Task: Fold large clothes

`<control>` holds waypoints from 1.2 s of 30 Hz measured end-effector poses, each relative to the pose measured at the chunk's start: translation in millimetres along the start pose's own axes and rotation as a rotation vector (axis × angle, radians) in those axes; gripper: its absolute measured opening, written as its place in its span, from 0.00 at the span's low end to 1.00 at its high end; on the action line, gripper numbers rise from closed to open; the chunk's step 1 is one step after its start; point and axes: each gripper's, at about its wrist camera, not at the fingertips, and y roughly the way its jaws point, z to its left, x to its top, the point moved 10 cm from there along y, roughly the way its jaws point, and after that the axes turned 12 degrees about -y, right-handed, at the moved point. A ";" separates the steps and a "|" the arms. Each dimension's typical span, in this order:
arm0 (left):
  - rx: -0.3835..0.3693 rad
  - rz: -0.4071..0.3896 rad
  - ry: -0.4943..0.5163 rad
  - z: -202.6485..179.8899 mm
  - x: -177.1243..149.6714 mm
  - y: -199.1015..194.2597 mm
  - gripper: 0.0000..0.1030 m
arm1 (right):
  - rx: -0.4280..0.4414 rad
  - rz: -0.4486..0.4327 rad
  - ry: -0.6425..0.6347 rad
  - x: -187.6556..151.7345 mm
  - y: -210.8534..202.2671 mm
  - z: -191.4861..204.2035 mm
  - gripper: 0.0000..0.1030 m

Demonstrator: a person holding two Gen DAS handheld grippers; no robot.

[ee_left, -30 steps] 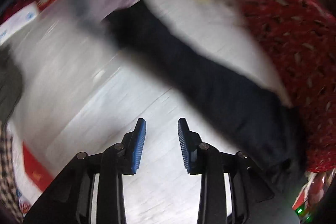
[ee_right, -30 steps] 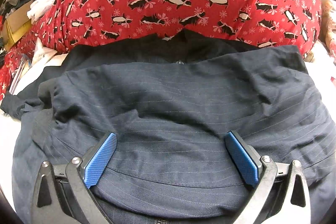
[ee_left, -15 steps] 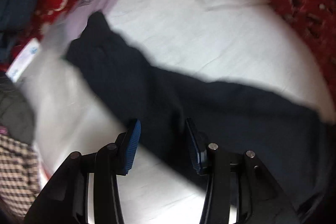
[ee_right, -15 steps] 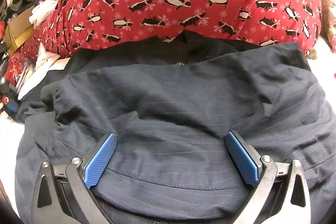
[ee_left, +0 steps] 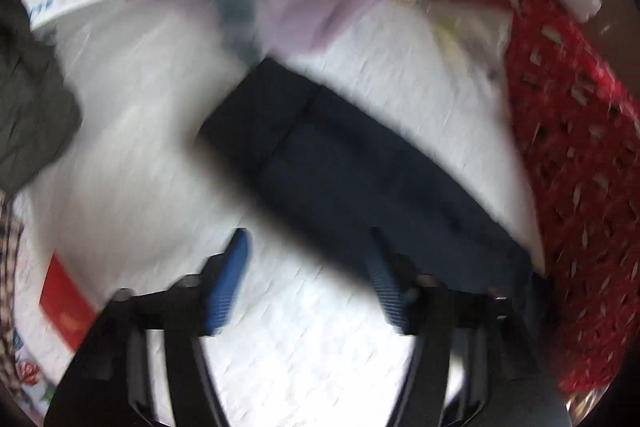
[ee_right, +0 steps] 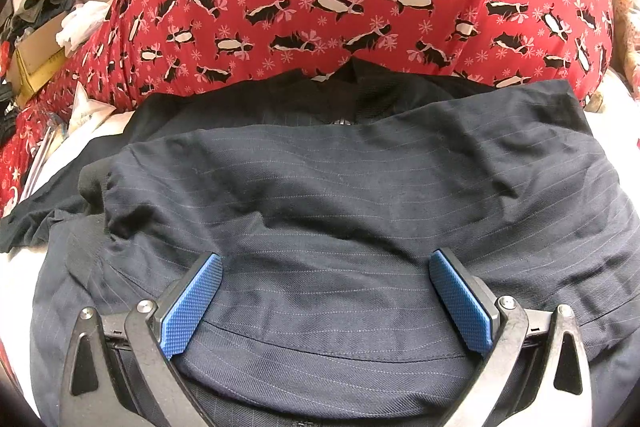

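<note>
the garment (ee_right: 340,195) lies bunched, one long part (ee_left: 360,167) stretched out; folding is barely begun (both views). right gripper (ee_right: 326,301) and left gripper (ee_left: 308,279) are spread, empty.

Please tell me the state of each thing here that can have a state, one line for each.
Left gripper: open, holds nothing.
Right gripper: open wide, over the garment.
Dark pinstriped garment: bunched, wrinkled, not yet folded.
Its long dark part: stretched across the white surface.
</note>
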 end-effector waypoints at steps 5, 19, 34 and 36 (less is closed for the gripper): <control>-0.045 0.113 -0.108 -8.3 -23.6 41.9 0.73 | 0.003 -0.003 0.003 -0.1 -0.1 0.1 1.00; -0.337 -0.005 -0.055 -77.7 -49.2 -9.7 0.01 | -0.004 0.047 -0.017 0.5 4.0 3.4 1.00; -0.541 0.113 0.365 -225.7 -247.1 -126.0 0.01 | -0.176 0.083 0.021 -20.4 -70.7 -113.1 1.00; -0.538 0.125 0.410 -238.2 -276.7 -129.0 0.01 | -0.185 0.109 0.041 -40.0 -68.8 -128.5 1.00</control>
